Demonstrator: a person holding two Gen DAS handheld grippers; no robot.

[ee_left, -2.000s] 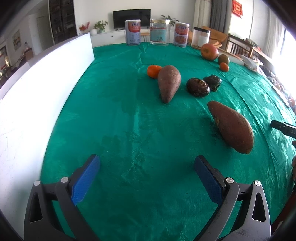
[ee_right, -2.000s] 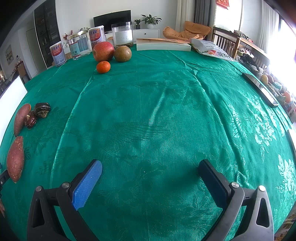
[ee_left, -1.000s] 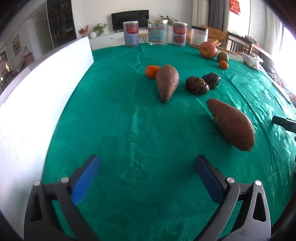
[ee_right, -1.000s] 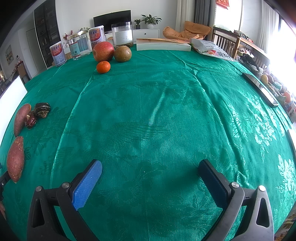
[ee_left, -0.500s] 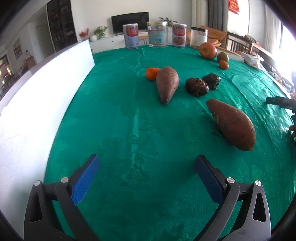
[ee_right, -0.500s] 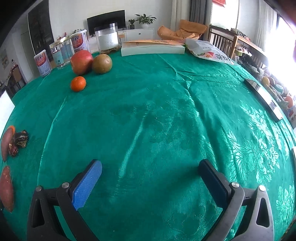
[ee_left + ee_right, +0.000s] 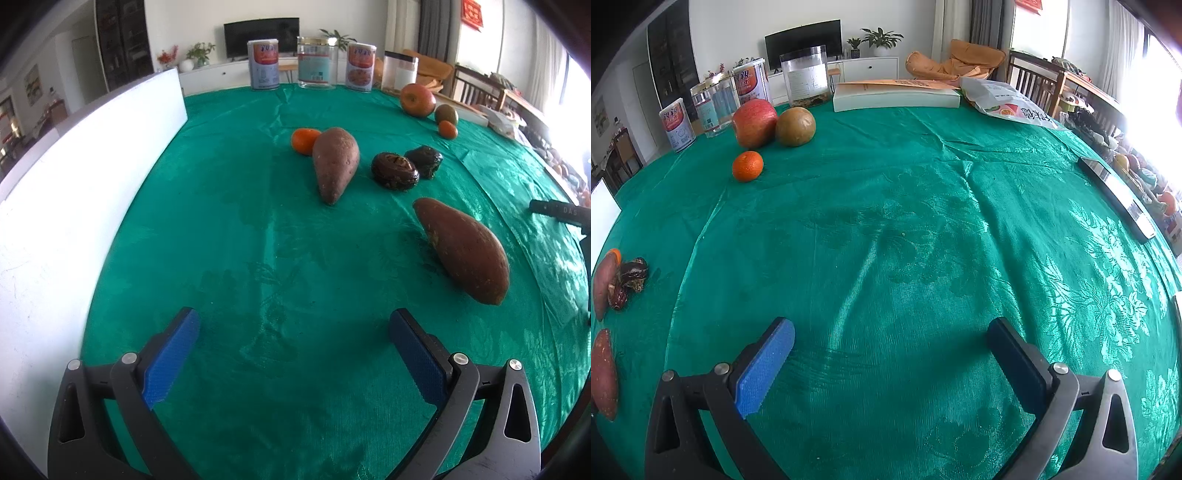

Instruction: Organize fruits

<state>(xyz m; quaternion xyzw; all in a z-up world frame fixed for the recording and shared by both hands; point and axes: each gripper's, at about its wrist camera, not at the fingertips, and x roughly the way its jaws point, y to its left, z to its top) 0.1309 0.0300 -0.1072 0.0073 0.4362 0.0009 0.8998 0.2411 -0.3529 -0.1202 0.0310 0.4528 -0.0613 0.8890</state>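
Fruits lie in two loose groups on the green-clothed tabletop (image 7: 229,236), and neither claw has hold of any. Ahead of the left claw (image 7: 293,352), whose jaws stand wide apart and empty, a small orange (image 7: 303,140) sits far forward and slightly left, touching or just behind the upright-lying sweet potato (image 7: 335,166); two dark wrinkled items (image 7: 394,171) rest to its right, and I cannot tell what they are. A second sweet potato (image 7: 463,249) lies nearer, ahead and to the right of the jaws. Both tubers look firm, fairly heavy and rough-skinned, so a grip across the thick middle should hold; the tapered ends would likely slip. Ahead of the right claw (image 7: 890,356), also spread wide with nothing between its pads, a mandarin (image 7: 747,166) sits far forward to the left, with an apple (image 7: 754,122) behind it touching a brownish-green round fruit (image 7: 795,126), well apart from the jaws. The mandarin probably gives under pressure and wants a gentle squeeze across its widest part; the apple is smooth and hard and could roll. Both tubers are cut off at the left edge of the right wrist view, and no bowl or basket for sorting shows anywhere.
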